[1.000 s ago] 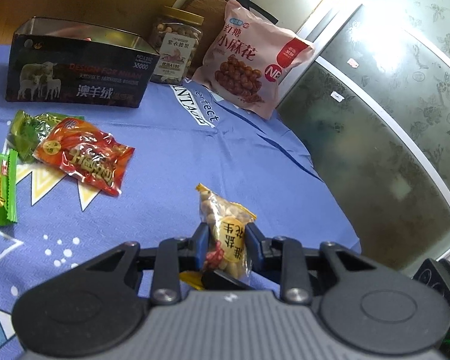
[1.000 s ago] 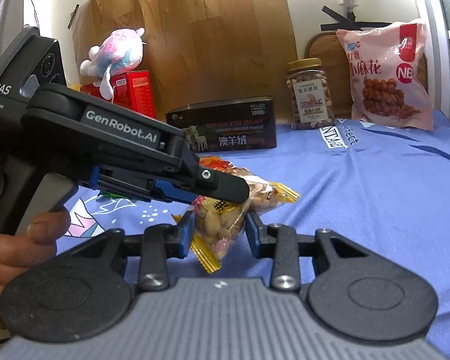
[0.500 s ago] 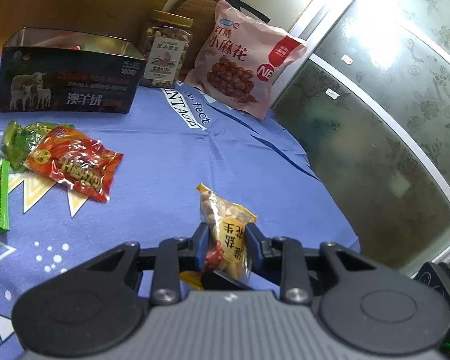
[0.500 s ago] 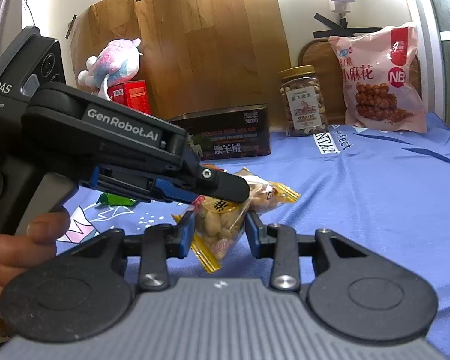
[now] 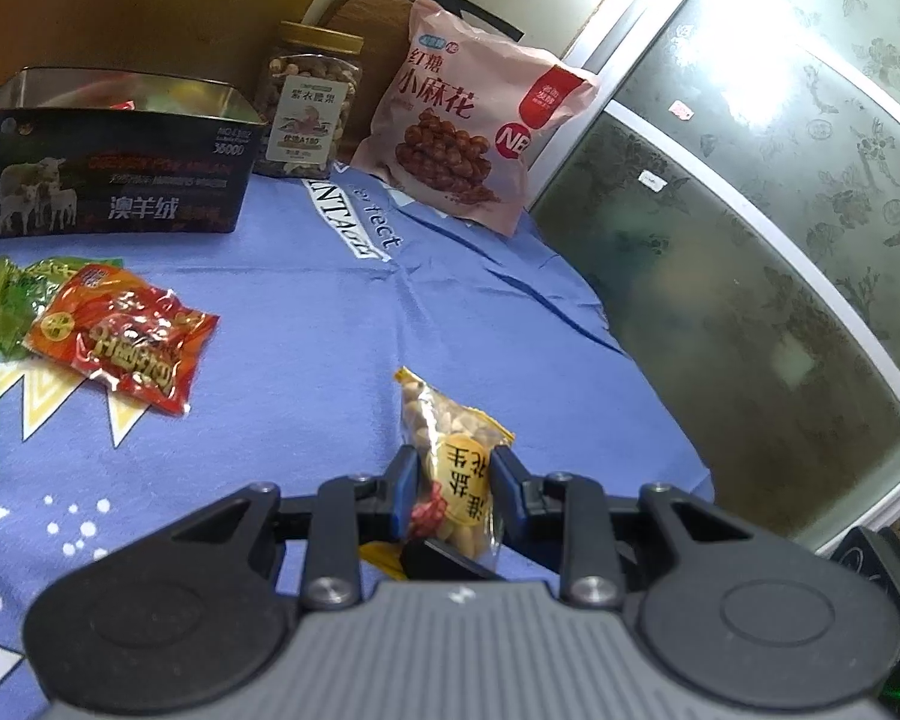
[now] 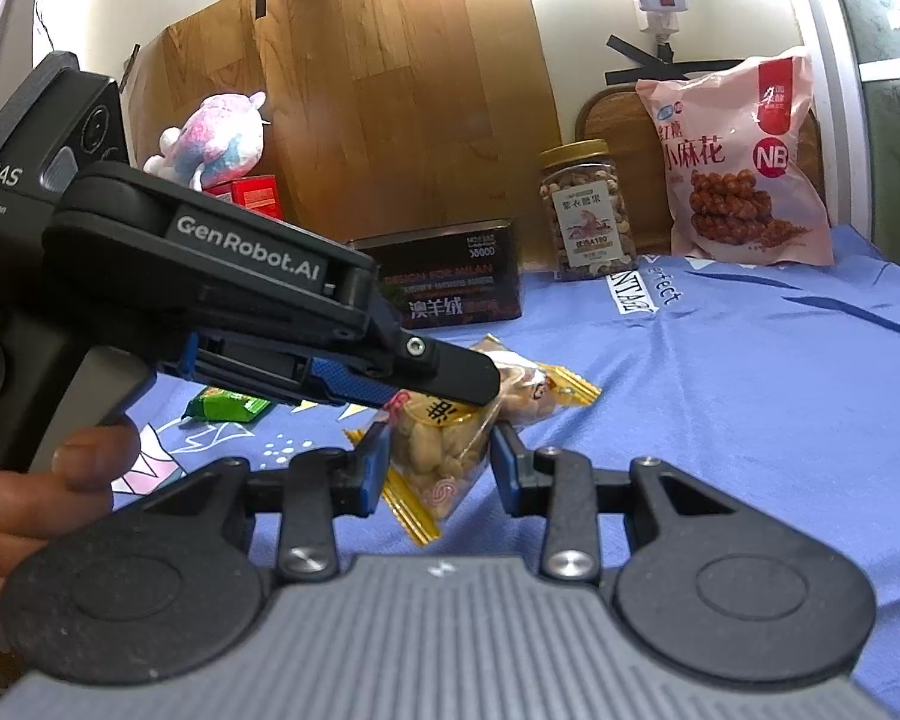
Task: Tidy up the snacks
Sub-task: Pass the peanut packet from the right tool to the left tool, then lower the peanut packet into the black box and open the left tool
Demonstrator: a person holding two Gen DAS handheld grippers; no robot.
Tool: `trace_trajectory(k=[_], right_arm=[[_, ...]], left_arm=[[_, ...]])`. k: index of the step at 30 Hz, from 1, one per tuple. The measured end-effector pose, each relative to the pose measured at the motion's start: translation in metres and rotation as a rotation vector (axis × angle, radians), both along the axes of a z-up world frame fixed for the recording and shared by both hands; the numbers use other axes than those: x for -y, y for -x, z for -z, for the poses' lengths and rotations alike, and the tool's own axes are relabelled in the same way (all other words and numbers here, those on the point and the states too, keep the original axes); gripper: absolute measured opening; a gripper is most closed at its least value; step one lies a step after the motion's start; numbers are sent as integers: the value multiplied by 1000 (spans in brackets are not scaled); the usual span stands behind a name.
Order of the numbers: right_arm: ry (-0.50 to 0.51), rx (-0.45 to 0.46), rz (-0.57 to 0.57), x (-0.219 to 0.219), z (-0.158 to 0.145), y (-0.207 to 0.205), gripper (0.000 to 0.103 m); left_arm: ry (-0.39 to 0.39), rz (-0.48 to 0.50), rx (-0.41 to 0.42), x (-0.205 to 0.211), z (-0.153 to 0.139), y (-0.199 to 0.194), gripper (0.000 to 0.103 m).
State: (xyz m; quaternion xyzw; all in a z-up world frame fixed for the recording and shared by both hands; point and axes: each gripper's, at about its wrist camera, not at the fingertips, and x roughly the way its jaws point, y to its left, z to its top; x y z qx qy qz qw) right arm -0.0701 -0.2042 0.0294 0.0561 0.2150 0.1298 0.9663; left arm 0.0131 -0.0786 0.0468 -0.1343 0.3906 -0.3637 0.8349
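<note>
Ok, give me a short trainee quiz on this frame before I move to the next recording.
1. What stands between the black tin and the pink bag? A nut jar, B plush toy, C red box.
2. True or false: the black tin has its lid on.
3. Fill in: the left gripper and right gripper both clamp the same ___.
Key: A, nut jar; false, it is open; peanut packet.

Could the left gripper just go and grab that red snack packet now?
Probably not yet: the left gripper is shut on the peanut packet. The path to the red packet across the blue cloth looks free.
</note>
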Motion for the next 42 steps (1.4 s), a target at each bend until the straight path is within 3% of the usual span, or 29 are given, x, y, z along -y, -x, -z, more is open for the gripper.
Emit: trace_trajectory(k=[30, 42], right_arm=[[32, -3, 120, 2, -3, 4, 39], [55, -2, 98, -7, -3, -3, 39]], left_arm=[[25, 90, 5, 18, 3, -11, 26], [50, 58, 6, -3, 4, -18, 26]])
